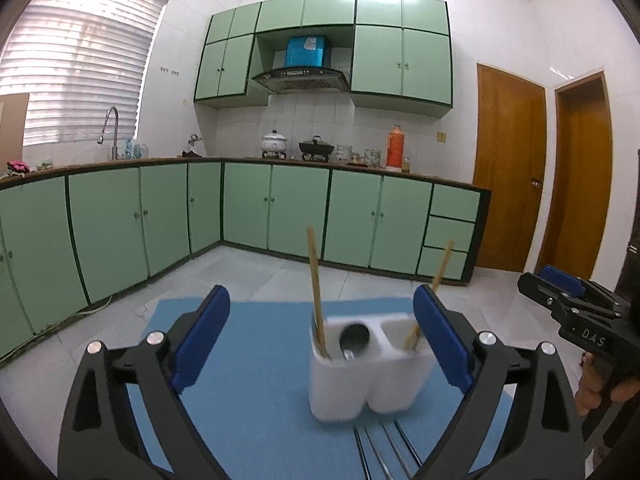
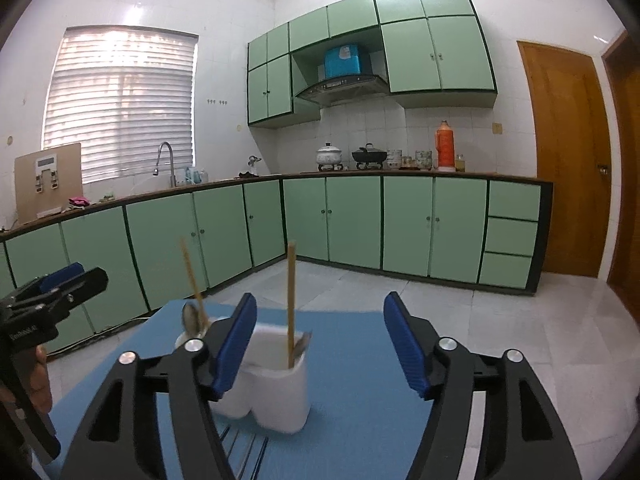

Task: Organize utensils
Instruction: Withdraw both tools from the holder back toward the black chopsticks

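A white two-compartment utensil holder [image 1: 368, 372] stands on a blue mat [image 1: 260, 420]. Its left compartment holds a wooden chopstick [image 1: 316, 292] and a metal spoon [image 1: 354, 338]. A second chopstick [image 1: 432, 300] leans in the right one. My left gripper [image 1: 322, 300] is open, empty, its blue pads wide on either side of the holder without touching. In the right wrist view the holder [image 2: 280, 392] sits just behind the left pad of my right gripper [image 2: 322, 304], which is open and empty. Metal utensil handles [image 1: 384, 452] lie on the mat in front of the holder.
The mat's far edge [image 2: 320, 312] ends over a tiled floor [image 2: 460, 304]. Green base cabinets [image 1: 280, 208] run along the far walls, with pots and an orange flask [image 1: 394, 152] on the counter. Wooden doors [image 1: 508, 168] stand at the right. A hand [image 1: 596, 388] holds the right gripper's grip.
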Tool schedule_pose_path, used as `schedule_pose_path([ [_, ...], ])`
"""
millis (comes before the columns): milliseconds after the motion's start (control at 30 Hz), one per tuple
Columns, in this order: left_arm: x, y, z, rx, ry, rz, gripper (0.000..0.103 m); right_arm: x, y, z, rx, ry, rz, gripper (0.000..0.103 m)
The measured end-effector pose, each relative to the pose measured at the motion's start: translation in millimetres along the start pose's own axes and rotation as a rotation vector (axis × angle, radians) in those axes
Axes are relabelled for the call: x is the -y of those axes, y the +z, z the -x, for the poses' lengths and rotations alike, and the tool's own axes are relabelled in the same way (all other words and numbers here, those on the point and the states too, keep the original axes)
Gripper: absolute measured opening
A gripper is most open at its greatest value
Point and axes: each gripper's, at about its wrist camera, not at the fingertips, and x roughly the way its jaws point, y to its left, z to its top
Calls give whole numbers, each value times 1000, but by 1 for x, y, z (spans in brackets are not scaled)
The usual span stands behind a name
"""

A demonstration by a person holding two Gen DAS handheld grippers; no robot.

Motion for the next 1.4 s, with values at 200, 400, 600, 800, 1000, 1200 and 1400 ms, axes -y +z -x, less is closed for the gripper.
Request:
schedule_pose_path([
  [200, 7, -40, 23, -55, -17, 5, 98, -5, -36, 28, -17, -8, -21, 88],
  [400, 5, -84, 40, -125, -16, 23, 98, -10, -75, 47, -77, -8, -48, 96],
  [600, 4, -123, 52, -198, -11, 28, 98, -15, -116, 60, -146, -27, -54, 97],
  [800, 6, -149, 65, -237, 1, 25, 98, -15, -147, 72, -199, -41, -83, 97],
  [1000, 8, -175, 77, -266, 10, 5, 98, -21, -174, 85, -226, -55, -89, 97],
  [1200, 14, -199, 91, -270, 24, -23, 98, -36, -202, 100, -218, -80, -61, 97],
  [1400, 8, -213, 100, -274, 37, -15, 98, -51, -221, 111, -175, -111, -31, 96],
])
